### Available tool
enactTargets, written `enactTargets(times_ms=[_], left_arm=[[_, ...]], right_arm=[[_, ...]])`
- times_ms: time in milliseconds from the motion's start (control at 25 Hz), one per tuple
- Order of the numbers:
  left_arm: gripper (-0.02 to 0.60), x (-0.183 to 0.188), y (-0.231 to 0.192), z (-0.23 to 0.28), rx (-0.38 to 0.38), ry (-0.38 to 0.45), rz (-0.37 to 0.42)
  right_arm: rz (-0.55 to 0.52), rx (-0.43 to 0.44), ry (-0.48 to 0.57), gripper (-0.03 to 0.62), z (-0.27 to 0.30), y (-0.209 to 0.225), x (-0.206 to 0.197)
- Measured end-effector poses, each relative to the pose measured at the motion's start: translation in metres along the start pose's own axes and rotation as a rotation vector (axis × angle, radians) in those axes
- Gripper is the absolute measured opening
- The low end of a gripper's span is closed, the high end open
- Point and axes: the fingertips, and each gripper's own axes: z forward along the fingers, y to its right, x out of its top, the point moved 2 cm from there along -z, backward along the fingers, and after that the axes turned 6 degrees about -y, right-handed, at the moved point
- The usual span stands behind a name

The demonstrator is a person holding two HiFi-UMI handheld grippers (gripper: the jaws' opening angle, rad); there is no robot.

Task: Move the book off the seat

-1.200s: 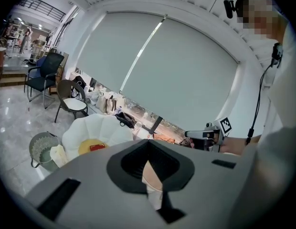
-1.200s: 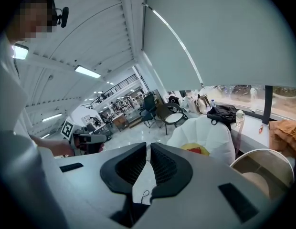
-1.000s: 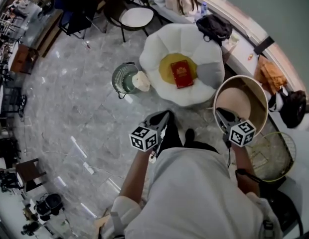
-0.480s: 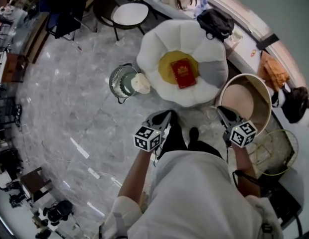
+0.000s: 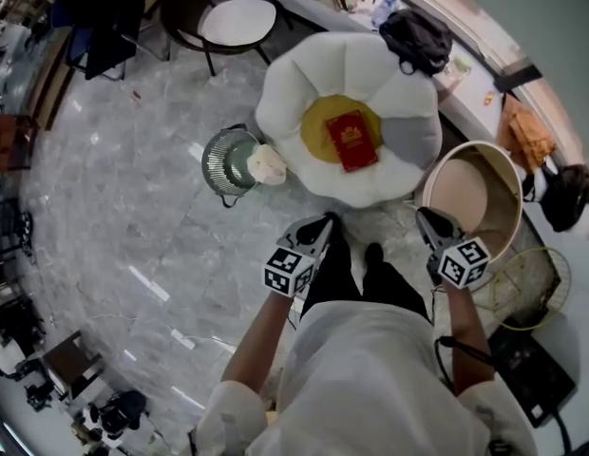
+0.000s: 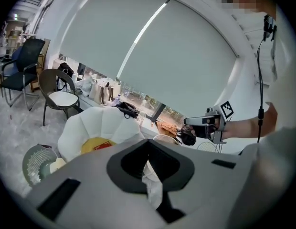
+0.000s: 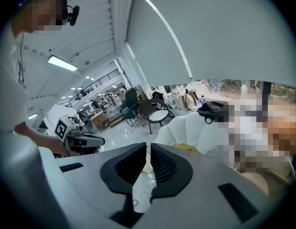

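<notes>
Book (image 5: 352, 141), red cover, flat on yellow seat (image 5: 318, 131)

Book (image 5: 352, 141) lies on the pad (image 5: 318, 133) at the middle of the seat (image 5: 293, 82). Fan (image 5: 225, 162) stands on the floor (image 5: 133, 207) just left of the seat. Chair (image 5: 239, 22) behind the seat, off to the left. Bag (image 5: 415, 38) on the counter (image 5: 463, 84), behind the seat's right side. Tub (image 5: 501, 174) on the floor right of the seat and nearer; wire basket (image 5: 537, 288) nearer again, right of the tub. Person stands before the seat, shoe (image 5: 373, 253) near its front edge. Left gripper (image 5: 323, 222) left of the shoe, before the seat's front. Right gripper (image 5: 423, 216) right of the shoe, beside the tub's near-left rim. Both well apart from the book.
</notes>
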Motion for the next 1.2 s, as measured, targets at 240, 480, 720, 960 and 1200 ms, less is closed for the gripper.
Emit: enactTargets(times_ms=[240,480,720,960,1200], left_arm=[[0.003,-0.011,-0.025,0.02,-0.015,-0.011,-0.034],[0.002,-0.017,-0.047,0.048,-0.006,-0.02,-0.066],[0.002,-0.026,-0.066,0.087,0.038,-0.014,-0.127],[0.003,-0.041,-0.087,0.137,0.092,-0.007,-0.173],[0.003,-0.061,-0.11,0.186,0.143,0.004,-0.228]], right_arm=[[-0.035,-0.026,-0.067,0.051,0.031,0.0,-0.013],[-0.037,-0.01,-0.098,0.051,0.061,0.016,-0.018],[-0.055,0.016,-0.138,0.052,0.092,0.052,-0.029],[-0.059,0.068,-0.173,0.052,0.137,0.099,-0.041],[-0.063,0.123,-0.216,0.054,0.179,0.139,-0.058]])
